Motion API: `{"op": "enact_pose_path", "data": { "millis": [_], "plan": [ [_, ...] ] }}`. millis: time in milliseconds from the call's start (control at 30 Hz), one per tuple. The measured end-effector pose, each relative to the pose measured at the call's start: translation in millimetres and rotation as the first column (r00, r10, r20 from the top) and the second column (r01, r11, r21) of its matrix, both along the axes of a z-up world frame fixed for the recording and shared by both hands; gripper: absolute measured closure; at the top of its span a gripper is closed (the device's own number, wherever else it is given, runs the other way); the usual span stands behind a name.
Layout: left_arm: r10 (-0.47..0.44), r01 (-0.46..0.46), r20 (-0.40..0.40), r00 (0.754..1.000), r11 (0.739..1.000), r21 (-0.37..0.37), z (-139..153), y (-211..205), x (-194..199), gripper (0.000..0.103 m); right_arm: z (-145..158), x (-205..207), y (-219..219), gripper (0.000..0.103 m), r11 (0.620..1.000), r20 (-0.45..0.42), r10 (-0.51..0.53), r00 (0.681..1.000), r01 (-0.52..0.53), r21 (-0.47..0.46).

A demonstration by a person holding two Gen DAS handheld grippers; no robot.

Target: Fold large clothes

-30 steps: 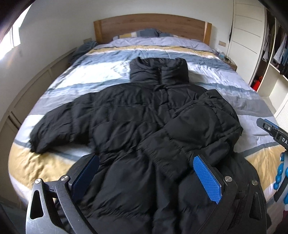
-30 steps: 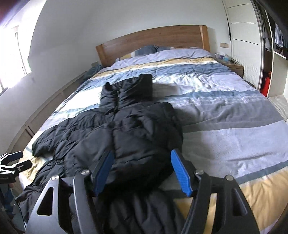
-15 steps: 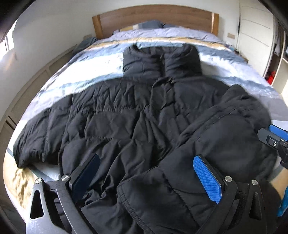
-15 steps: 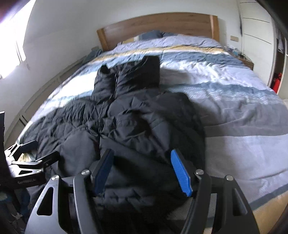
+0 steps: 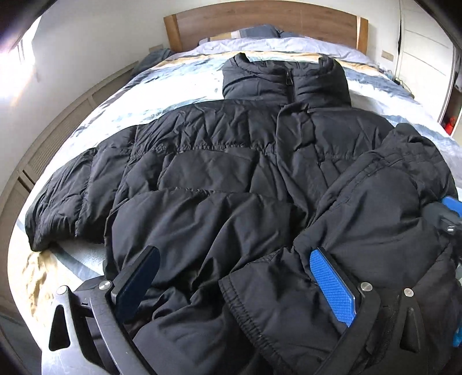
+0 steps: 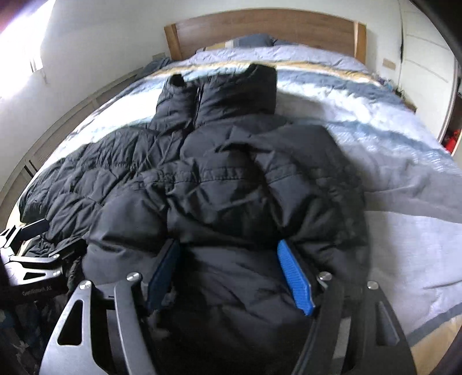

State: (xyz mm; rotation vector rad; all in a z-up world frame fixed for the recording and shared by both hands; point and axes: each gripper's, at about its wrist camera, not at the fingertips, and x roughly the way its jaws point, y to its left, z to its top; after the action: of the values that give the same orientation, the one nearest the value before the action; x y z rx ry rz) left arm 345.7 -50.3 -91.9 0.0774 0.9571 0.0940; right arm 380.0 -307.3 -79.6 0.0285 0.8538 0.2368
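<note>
A black puffer jacket lies front up on the bed, collar toward the headboard. Its right sleeve is folded across the body; its left sleeve lies spread out. My left gripper is open, with the hem and the folded sleeve's cuff between its fingers. My right gripper is open, with the bulky right side of the jacket bulging between its fingers. The right gripper shows at the right edge of the left wrist view. The left gripper shows at the left edge of the right wrist view.
The bed has a striped blue, white and yellow duvet and a wooden headboard. A low wall panel runs along the bed's left side. White wardrobes stand on the right. Pillows lie at the head.
Both grippers have moved forward and down over the jacket's lower edge, so the jacket fills more of each view. Jacket fabric now lies between both pairs of open fingers.
</note>
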Motion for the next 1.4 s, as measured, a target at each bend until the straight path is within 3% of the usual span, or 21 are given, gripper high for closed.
{"op": "enact_pose_path", "data": {
  "millis": [133,367,833,1400],
  "plan": [
    [0.018,-0.017,-0.027,0.999,1.0,0.011,-5.9,1.4,-1.5,0.001,13.9,-29.7,-10.3,0.033,0.998,0.035,-0.053,0.998,0.052,0.043],
    [0.02,-0.019,0.013,1.0,1.0,-0.022,18.7,10.8,-34.7,0.002,-11.4,-48.8,-7.3,0.033,0.997,-0.069,-0.07,0.995,0.072,0.028],
    [0.035,-0.014,0.221,0.975,0.996,-0.092,113.6,48.8,-146.0,0.002,63.9,-127.9,11.0,0.033,0.99,0.045,-0.1,0.994,0.095,0.1],
    [0.069,-0.014,0.293,0.954,0.982,-0.187,137.2,95.5,-225.1,0.002,96.6,-205.1,38.7,0.033,0.991,0.095,-0.122,0.988,0.115,0.074]
  ]
}}
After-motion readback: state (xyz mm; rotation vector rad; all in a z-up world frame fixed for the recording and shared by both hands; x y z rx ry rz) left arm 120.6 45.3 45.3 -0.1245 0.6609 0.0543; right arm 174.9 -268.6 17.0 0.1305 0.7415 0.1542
